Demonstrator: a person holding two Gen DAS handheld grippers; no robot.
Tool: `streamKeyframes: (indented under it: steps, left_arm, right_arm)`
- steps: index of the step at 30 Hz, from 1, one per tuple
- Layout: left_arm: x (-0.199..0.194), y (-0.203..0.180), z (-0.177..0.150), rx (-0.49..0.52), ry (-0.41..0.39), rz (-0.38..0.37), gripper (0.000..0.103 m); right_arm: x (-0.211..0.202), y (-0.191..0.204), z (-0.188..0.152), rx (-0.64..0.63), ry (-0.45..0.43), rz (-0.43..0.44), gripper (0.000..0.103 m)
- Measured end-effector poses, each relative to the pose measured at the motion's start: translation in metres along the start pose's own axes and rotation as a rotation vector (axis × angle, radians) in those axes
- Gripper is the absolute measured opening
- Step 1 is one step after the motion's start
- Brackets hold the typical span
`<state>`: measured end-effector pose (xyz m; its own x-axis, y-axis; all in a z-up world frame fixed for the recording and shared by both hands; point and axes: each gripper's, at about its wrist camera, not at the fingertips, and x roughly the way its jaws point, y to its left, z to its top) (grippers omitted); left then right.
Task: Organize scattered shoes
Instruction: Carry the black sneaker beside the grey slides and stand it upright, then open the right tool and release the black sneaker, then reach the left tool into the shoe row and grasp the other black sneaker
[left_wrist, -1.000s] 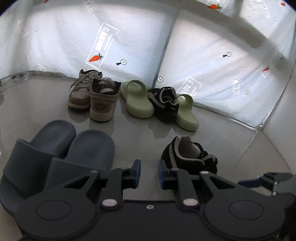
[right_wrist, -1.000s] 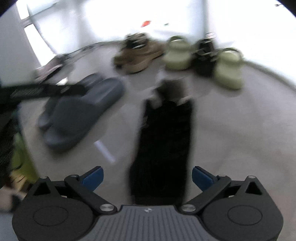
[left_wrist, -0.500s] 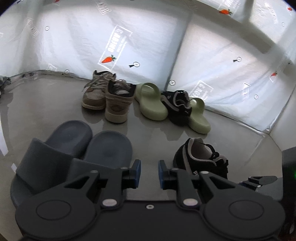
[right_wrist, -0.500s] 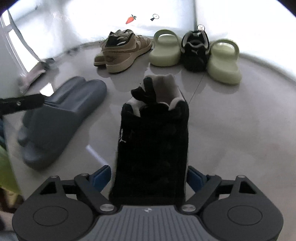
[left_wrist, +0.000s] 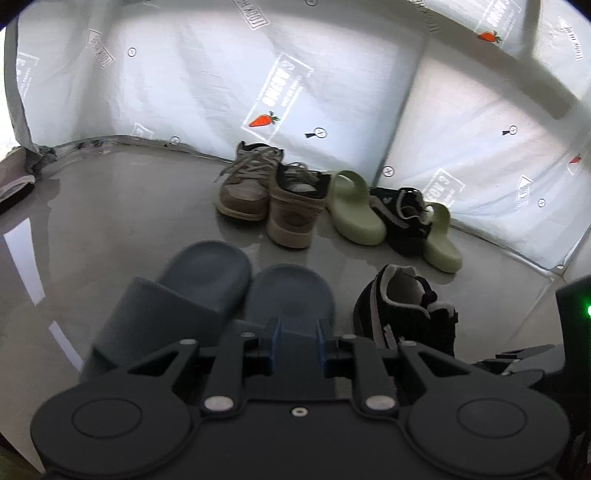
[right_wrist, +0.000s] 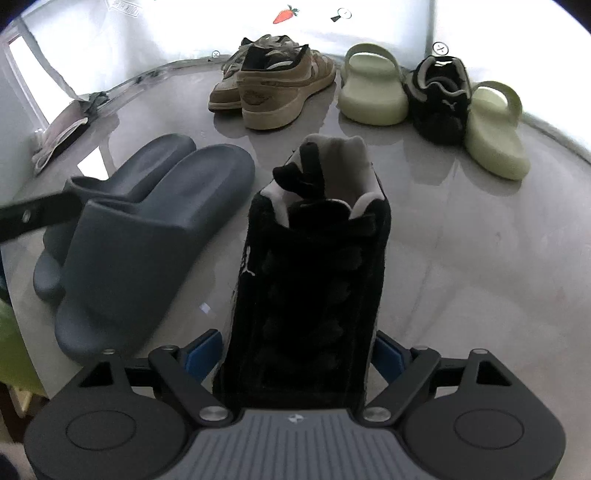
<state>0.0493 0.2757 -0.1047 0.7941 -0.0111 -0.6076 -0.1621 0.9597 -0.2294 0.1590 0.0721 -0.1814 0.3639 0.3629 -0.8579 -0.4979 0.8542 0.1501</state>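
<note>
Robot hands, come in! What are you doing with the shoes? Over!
Right tongs straddling black sneaker, pads at its sides. Left tongs shut, empty, above blue slides. Matching sneaker between green slides. Path clear.

White plastic sheeting (left_wrist: 207, 92) behind the shoes: repeated boxed print with orange carrot logo (left_wrist: 263, 120), lettering mirrored, not legible; small circled marks and arrows scattered over it. Black sneaker (right_wrist: 441, 98) in back row: white leaping-cat logo on heel. Near black sneaker (right_wrist: 310, 280): small white logo on side. Tan sneaker (right_wrist: 275, 92): embossed heel emblem, unreadable.
</note>
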Motion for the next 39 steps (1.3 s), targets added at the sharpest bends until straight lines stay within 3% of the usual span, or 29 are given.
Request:
streamKeyframes:
  steps: [4, 13, 19, 21, 25, 33, 36, 39]
  left_arm:
    - [-0.004, 0.021, 0.001, 0.001, 0.004, 0.021, 0.019]
    - [0.000, 0.036, 0.004, 0.036, 0.027, -0.009, 0.019]
    - [0.004, 0.019, 0.007, 0.039, 0.017, -0.053, 0.020]
    - [0.007, 0.005, 0.011, 0.040, 0.007, -0.068, 0.027]
    - [0.014, -0.026, 0.020, 0.042, -0.011, -0.102, 0.028]
    - [0.044, -0.118, 0.042, 0.084, -0.047, -0.197, 0.045]
    - [0.060, -0.150, 0.051, 0.106, -0.067, -0.210, 0.050]
    - [0.075, -0.174, 0.060, 0.126, -0.086, -0.201, 0.053]
  right_arm:
    - [0.009, 0.027, 0.010, 0.000, -0.002, 0.063, 0.085]
    - [0.023, 0.081, 0.016, -0.064, -0.021, 0.065, 0.085]
    - [0.016, 0.080, 0.003, 0.007, -0.042, 0.108, 0.086]
    - [0.008, 0.071, -0.005, 0.046, -0.058, 0.126, 0.086]
    - [-0.021, 0.050, -0.018, 0.067, -0.134, 0.053, 0.090]
    - [-0.097, -0.039, -0.045, 0.190, -0.390, -0.263, 0.093]
    - [-0.131, -0.067, -0.052, 0.135, -0.537, -0.365, 0.095]
    - [-0.146, -0.090, -0.051, 0.102, -0.619, -0.387, 0.101]
